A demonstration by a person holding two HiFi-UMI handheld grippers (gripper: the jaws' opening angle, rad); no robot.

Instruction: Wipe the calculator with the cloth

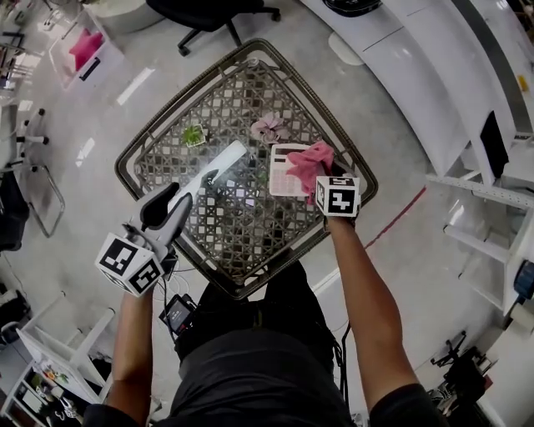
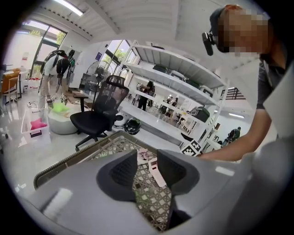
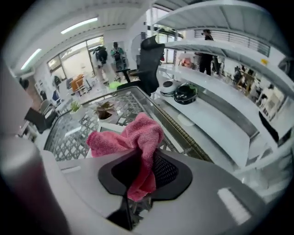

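A white calculator [image 1: 282,171] with pink keys lies on the wicker-and-glass table [image 1: 167,133], right of its middle. A pink cloth [image 1: 310,163] hangs bunched over the calculator's right side, with my right gripper [image 1: 322,178] shut on it. In the right gripper view the cloth [image 3: 133,137] spills up out of the closed jaws, with the calculator [image 3: 106,127] behind it. My left gripper [image 1: 227,158] reaches over the table's middle, just left of the calculator. In its own view the left gripper [image 2: 147,170] stands slightly open with nothing between the pads, and the calculator [image 2: 157,173] shows through the gap.
A small green plant [image 1: 193,135] and a pot of pink flowers [image 1: 269,128] stand on the far part of the table. A black office chair [image 1: 209,12] is beyond it, a white counter [image 1: 417,50] to the right, a bin with pink contents [image 1: 83,46] at far left.
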